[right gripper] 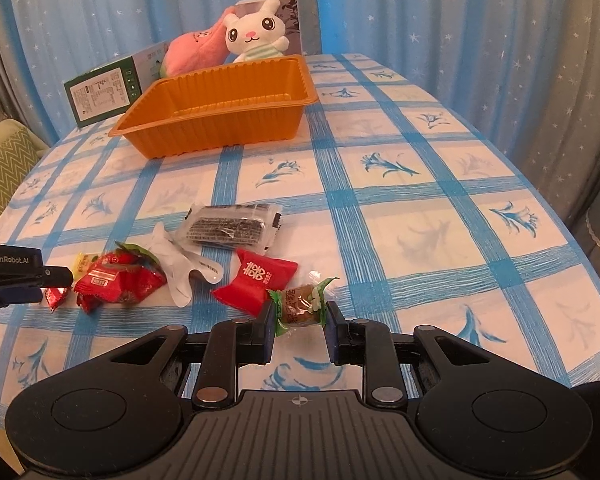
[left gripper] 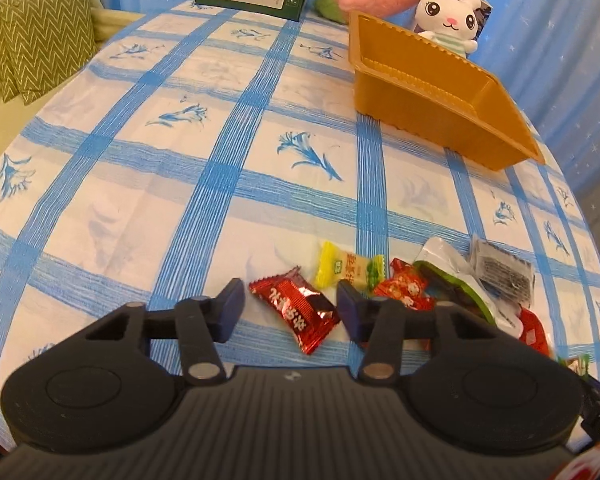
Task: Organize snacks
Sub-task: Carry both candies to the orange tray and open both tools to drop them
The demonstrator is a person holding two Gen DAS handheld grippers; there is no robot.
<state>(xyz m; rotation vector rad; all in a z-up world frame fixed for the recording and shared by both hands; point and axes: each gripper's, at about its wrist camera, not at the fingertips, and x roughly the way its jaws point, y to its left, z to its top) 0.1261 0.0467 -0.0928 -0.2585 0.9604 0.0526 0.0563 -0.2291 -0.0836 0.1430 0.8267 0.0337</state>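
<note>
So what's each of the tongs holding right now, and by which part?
Right tongs pinch the green-wrapped candy across its middle. Left tongs straddle the dark red candy without gripping it.

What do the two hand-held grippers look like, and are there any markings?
Both are matte black: ribbed housing, two round discs, silver pivot pins and dark blue finger pads. The left hand-held gripper reads GenRobot.AI along its side; the right hand-held gripper shows a small crosshair mark.
</note>
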